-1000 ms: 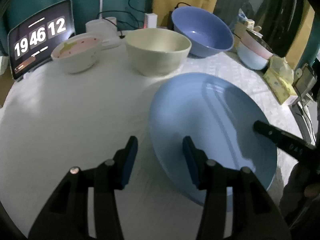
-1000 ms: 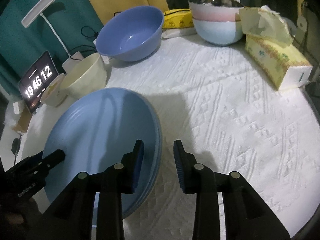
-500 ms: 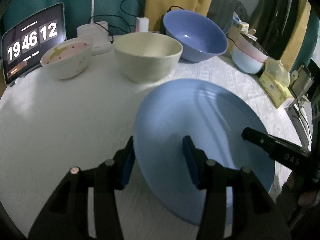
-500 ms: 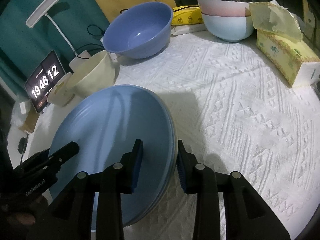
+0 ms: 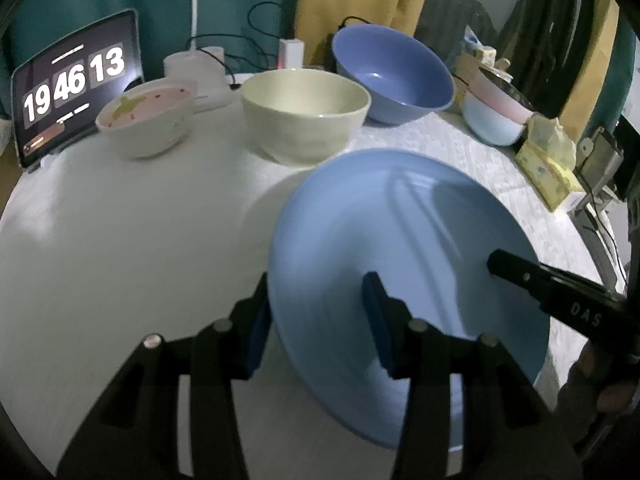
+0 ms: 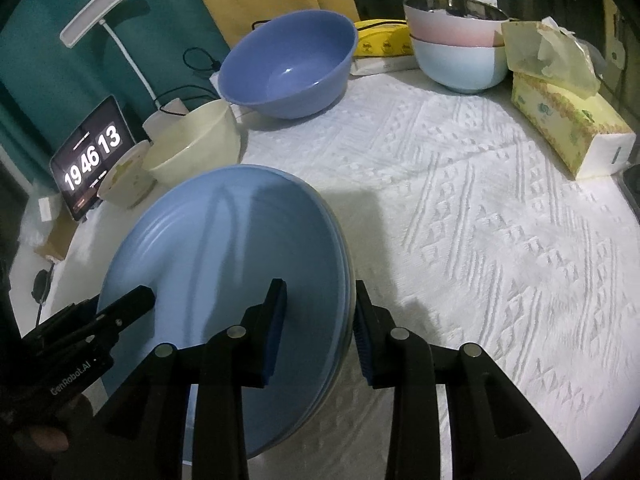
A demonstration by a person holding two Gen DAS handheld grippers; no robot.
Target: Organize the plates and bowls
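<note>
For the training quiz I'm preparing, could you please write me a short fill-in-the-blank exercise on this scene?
1. The fingers of both the left gripper and the right gripper straddle the rim of the blue ____.
2. The cream bowl stands between the small pink-lined bowl and the ____ bowl.
3. The clock screen reads 19 46 ____.
4. The pink bowl sits nested in a light ____ bowl.

Missing words: plates; blue; 13; blue
</note>
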